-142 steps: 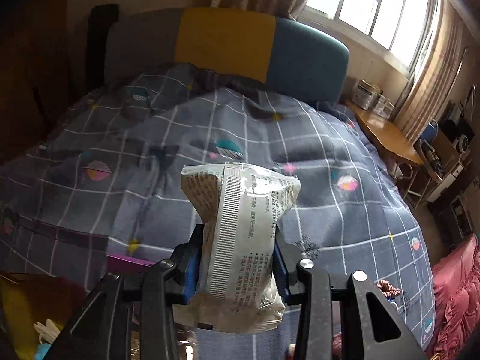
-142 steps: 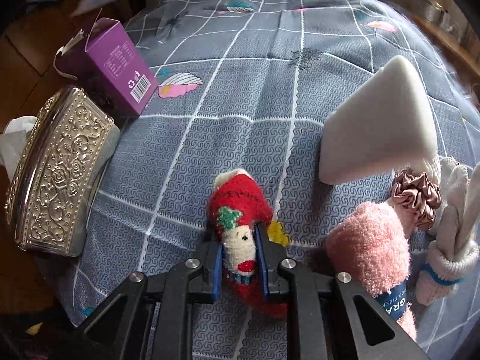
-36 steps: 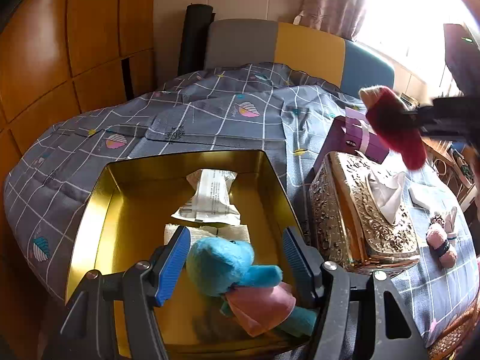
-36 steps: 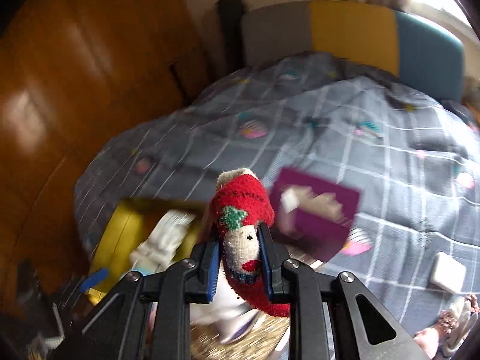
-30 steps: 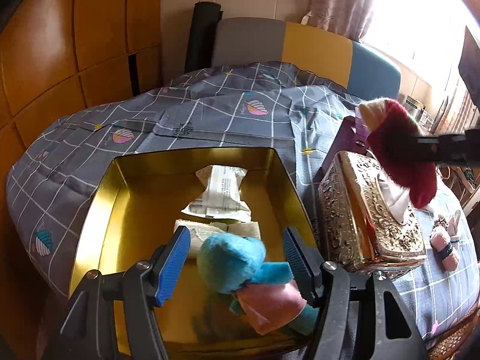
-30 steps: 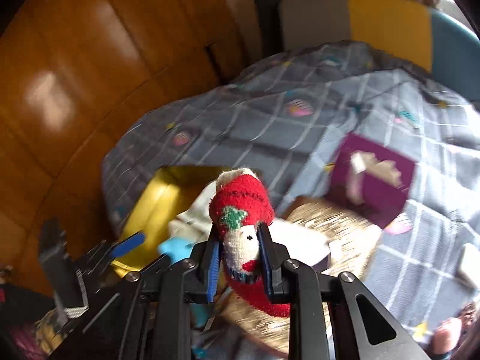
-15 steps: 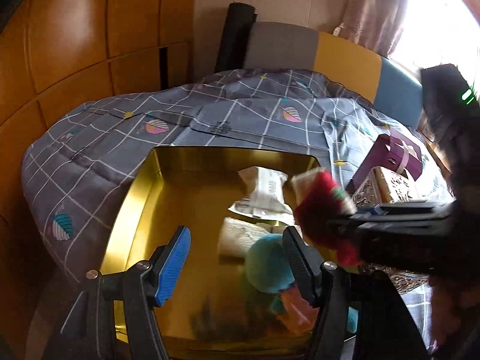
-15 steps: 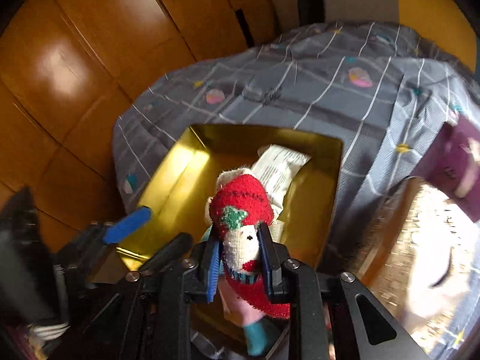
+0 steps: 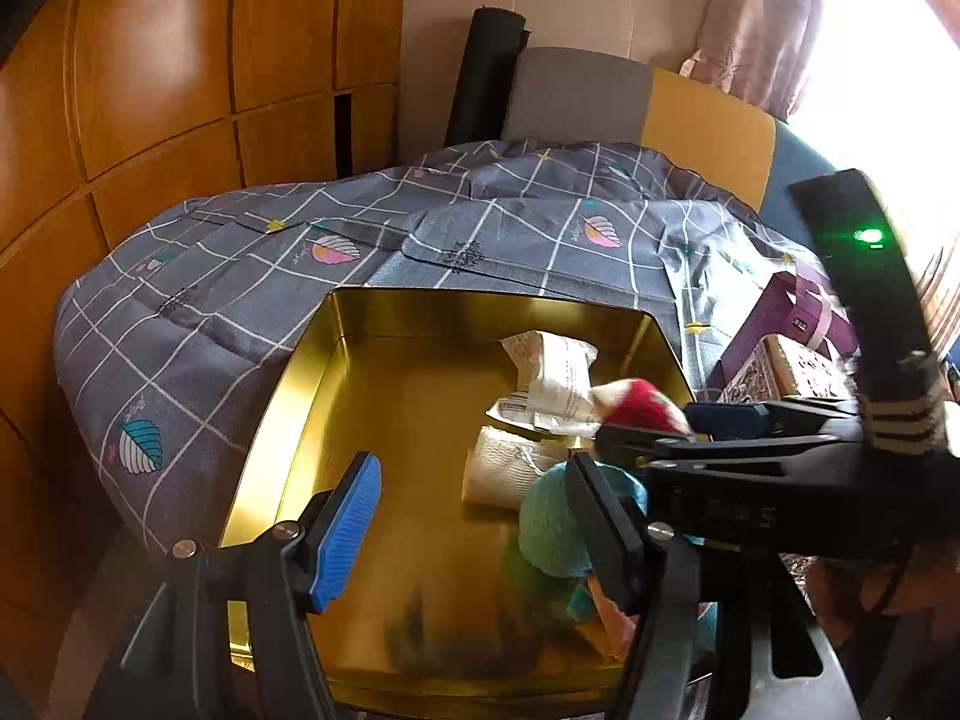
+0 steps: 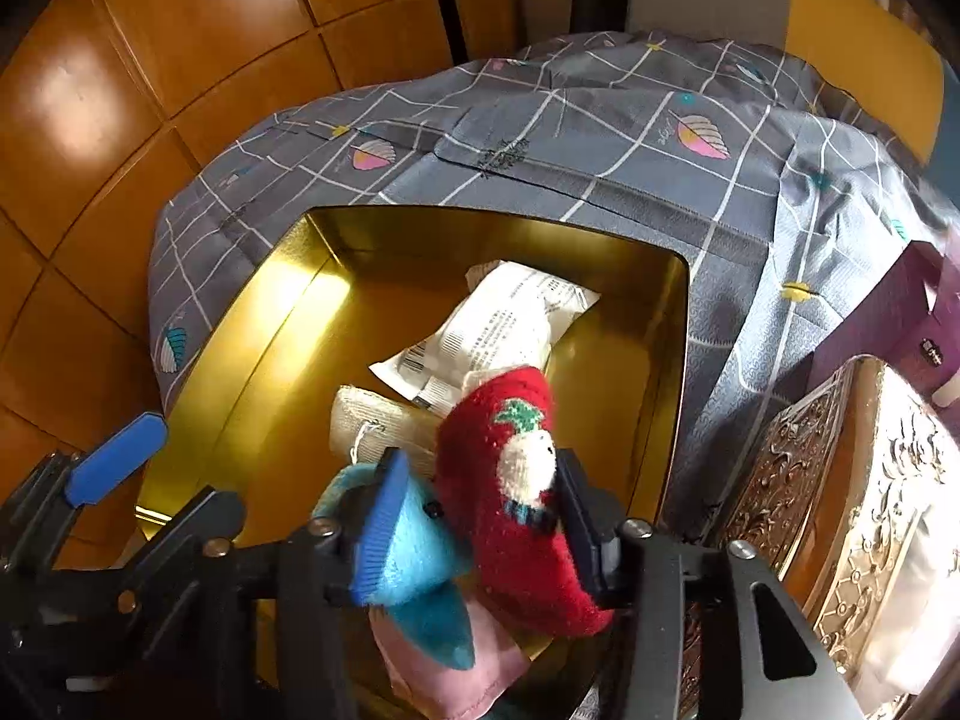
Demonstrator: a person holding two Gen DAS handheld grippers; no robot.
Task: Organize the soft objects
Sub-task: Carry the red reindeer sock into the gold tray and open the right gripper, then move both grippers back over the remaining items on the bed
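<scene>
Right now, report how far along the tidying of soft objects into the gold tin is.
Done: the white packet, a cream cloth roll and a blue plush already lie in the gold tin. In hand: the right gripper has opened, and the red knitted toy sits between its fingers over the tin. The left gripper is open and empty. What is left outside the tin is not in view.

A bed under a grey checked quilt carried a gold tin, with an ornate metal box and a purple carton beside it
</scene>
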